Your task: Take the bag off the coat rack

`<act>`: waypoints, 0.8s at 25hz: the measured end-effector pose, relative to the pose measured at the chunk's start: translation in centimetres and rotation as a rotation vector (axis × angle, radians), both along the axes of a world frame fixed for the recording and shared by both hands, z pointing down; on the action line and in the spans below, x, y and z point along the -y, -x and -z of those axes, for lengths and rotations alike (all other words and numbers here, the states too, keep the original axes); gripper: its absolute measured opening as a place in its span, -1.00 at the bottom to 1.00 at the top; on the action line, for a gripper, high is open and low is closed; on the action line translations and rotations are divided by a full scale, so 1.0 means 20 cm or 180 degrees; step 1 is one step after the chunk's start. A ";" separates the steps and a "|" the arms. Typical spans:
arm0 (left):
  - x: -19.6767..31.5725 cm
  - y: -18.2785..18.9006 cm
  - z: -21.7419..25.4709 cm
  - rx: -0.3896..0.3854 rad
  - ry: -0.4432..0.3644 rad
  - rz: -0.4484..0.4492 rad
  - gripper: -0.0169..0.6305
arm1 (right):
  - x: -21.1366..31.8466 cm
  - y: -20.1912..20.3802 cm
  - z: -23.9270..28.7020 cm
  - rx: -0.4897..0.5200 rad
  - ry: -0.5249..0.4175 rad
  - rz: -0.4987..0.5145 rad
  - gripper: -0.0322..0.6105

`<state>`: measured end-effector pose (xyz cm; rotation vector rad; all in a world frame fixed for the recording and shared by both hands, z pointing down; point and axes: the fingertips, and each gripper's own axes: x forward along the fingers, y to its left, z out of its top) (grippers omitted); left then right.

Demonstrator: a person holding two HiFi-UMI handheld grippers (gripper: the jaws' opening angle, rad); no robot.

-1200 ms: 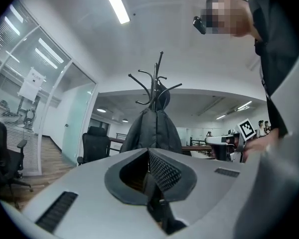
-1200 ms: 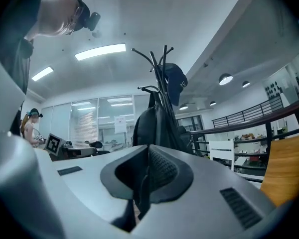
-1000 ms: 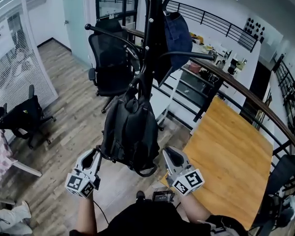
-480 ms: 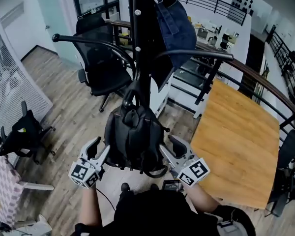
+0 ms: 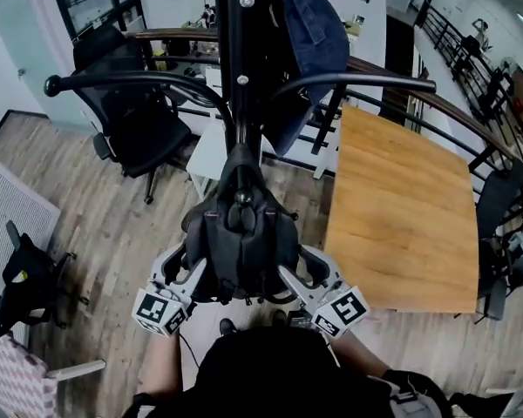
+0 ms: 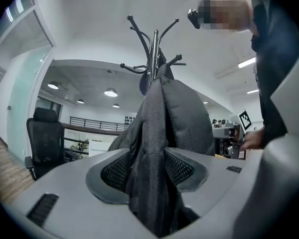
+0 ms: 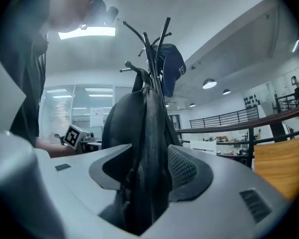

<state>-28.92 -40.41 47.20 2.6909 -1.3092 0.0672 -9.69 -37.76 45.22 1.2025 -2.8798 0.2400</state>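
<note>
Wood-plank floor (image 5: 96, 225), black woven bag (image 5: 240, 242), curved rack (image 5: 237, 42)

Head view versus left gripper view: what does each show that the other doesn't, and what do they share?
Head view only: the wooden table and, from above, the left tool and right tool flanking the black backpack. Left gripper view only: the left tool's jaws, which have just been opening, standing apart with a fold of the backpack between them; the topmost hooks of the coat rack. Both: the backpack hanging on the coat rack, and the black office chair.
</note>
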 end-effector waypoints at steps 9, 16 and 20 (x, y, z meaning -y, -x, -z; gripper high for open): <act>0.01 -0.04 0.00 -0.0123 0.0039 -0.0159 -0.48 | 0.07 0.00 -0.09 -0.0193 0.0086 -0.0327 -0.39; -0.04 -0.08 -0.01 -0.0160 -0.0034 -0.0214 -0.56 | 0.07 0.03 -0.10 -0.0381 -0.0091 -0.0340 -0.59; -0.05 -0.08 -0.03 -0.0101 -0.0189 -0.0086 -0.61 | 0.07 0.05 -0.11 -0.0346 -0.0151 -0.0298 -0.61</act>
